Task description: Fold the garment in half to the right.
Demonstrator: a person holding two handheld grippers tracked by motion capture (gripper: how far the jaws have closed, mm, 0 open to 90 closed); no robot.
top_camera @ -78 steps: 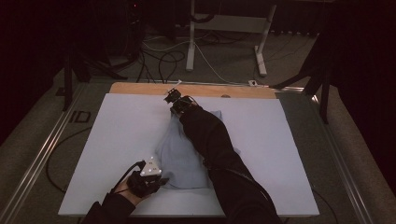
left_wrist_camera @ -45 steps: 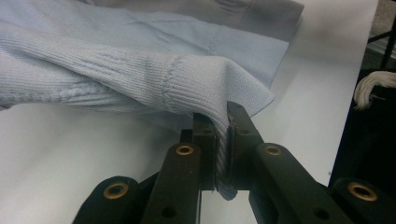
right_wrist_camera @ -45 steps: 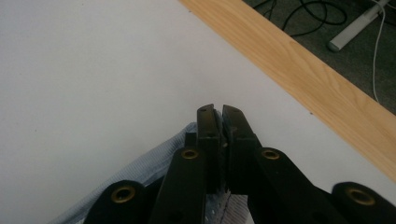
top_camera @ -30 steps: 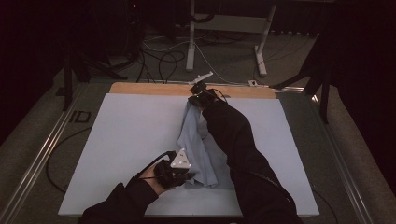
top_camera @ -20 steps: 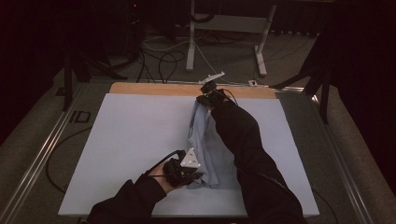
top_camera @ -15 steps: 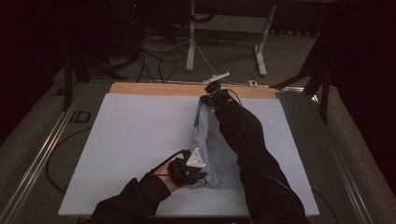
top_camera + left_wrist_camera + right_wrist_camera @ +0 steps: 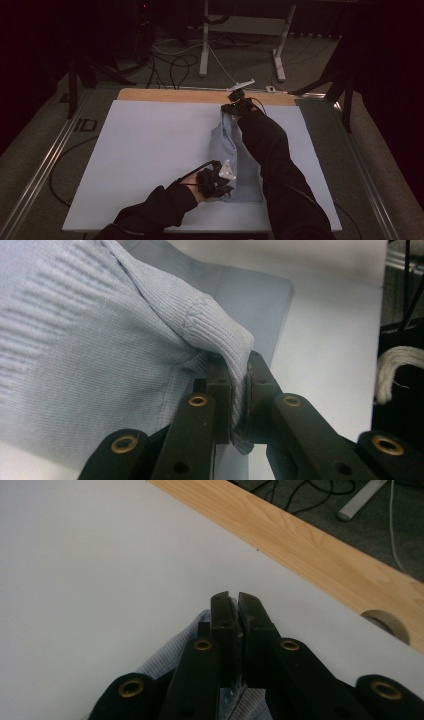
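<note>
**Sweater fold looking about halfway there**

Both grippers are clamping the pale blue knit sweater (image 7: 235,155); the left gripper (image 7: 240,405) is pinching a ribbed edge near the table's front, the right gripper (image 7: 235,630) is biting the far end by the wooden strip (image 7: 310,545); it's lying narrowed, running near-to-far right of centre on the white table (image 7: 140,150); I'm guessing flattening's left.

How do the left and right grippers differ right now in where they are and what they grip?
The left gripper sits at the near end of the light blue garment; the right gripper is at its far end, by the wooden strip. The left pinches a thick ribbed fold; the right shows only a sliver of knit between its jaws. Both are shut on the garment.
</note>
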